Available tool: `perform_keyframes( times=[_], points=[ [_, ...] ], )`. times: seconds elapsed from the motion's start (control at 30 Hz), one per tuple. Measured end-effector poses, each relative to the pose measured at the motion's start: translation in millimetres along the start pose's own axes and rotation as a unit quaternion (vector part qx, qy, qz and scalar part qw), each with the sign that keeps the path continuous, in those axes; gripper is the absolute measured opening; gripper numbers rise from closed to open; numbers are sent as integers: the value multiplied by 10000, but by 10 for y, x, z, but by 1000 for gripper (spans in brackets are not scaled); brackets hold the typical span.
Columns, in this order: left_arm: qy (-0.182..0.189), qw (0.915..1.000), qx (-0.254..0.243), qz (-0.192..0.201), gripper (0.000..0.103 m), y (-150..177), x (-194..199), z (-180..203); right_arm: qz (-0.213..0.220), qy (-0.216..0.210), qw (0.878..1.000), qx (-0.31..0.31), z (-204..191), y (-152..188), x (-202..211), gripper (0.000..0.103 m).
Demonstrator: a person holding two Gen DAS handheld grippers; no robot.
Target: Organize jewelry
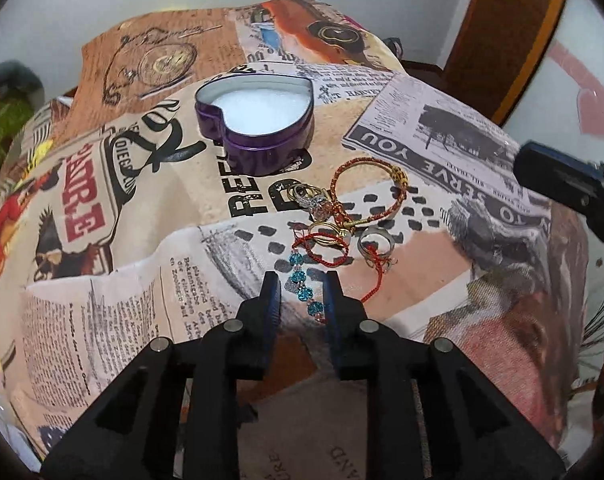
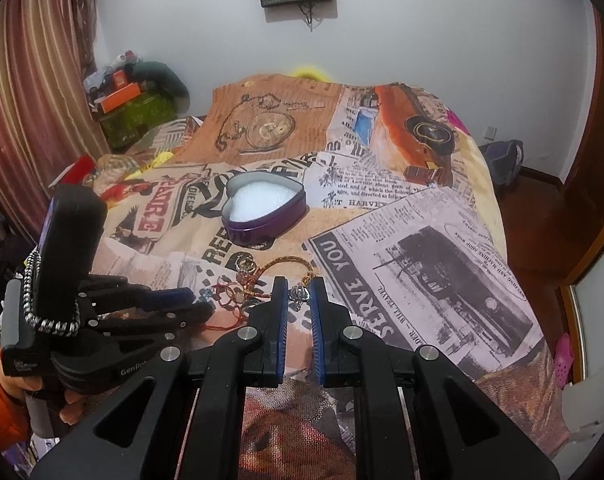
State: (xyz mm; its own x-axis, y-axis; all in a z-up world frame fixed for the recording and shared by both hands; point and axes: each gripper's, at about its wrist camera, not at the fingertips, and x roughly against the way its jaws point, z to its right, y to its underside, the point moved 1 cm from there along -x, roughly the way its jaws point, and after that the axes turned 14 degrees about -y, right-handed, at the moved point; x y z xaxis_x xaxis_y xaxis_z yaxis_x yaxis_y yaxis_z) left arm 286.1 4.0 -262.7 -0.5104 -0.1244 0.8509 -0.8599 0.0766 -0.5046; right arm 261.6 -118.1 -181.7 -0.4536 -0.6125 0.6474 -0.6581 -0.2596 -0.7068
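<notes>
So the purple heart-shaped tin [image 1: 258, 128] with white foam inside sat open on the newspaper-print bedspread [image 1: 442, 152], and the jewelry pile was just in front of it: red-and-gold cord bracelet [image 1: 366, 196], gold rings [image 1: 326, 234], a silver ring [image 1: 376, 240]. The left gripper [image 1: 300, 286] was spread open around the blue bead strand [image 1: 304, 288]. The right gripper [image 2: 300, 294] looked nearly closed with a small silver charm [image 2: 299, 294] between its tips; couldn't tell if it was actually pinched.

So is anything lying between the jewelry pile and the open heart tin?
Nothing visible. Only bare printed bedspread lies between the jewelry pile and the purple heart tin. The tin is open, with only white padding showing inside. Both grippers sit on the near side of the pile.
</notes>
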Motion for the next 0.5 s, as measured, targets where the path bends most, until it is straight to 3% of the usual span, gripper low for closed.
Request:
perform_keyframes(
  times=[0.07,0.5],
  points=[
    [-69,9999,-110,93,6,10,-9,12,-17,-18,10000,-11,4,4,-16,10],
    [-159,9985,42,524,6,-135,226,-206,-34,-68,9999,92,-2,-155,-121,10]
  ],
)
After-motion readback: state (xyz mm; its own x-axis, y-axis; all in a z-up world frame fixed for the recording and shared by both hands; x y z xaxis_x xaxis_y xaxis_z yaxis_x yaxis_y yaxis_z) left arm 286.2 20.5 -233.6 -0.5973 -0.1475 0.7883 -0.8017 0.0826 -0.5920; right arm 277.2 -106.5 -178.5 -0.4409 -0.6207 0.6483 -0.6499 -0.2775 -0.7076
